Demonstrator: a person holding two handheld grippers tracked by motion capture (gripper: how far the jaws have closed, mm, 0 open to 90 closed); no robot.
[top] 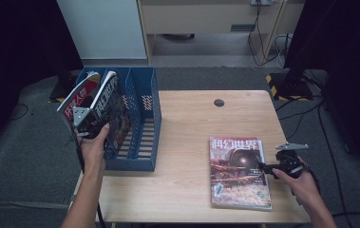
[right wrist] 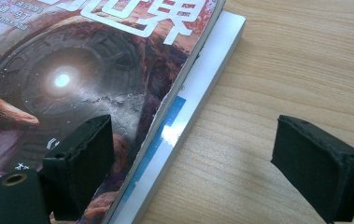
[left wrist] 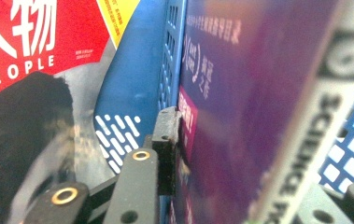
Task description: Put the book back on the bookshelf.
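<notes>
Blue plastic file rack (top: 142, 121) holds the dark-covered magazine (top: 113, 111) upright, long axis vertical, between the left tool's (top: 86, 124) loosening jaws. Right tool (top: 269, 167), spread, straddles the flat table magazines' (top: 237, 171) right edge.

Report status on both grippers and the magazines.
Left gripper at the blue file rack, magazine between its jaws. Right gripper open over the edge of the magazine stack on the table. Nothing in the way.
</notes>
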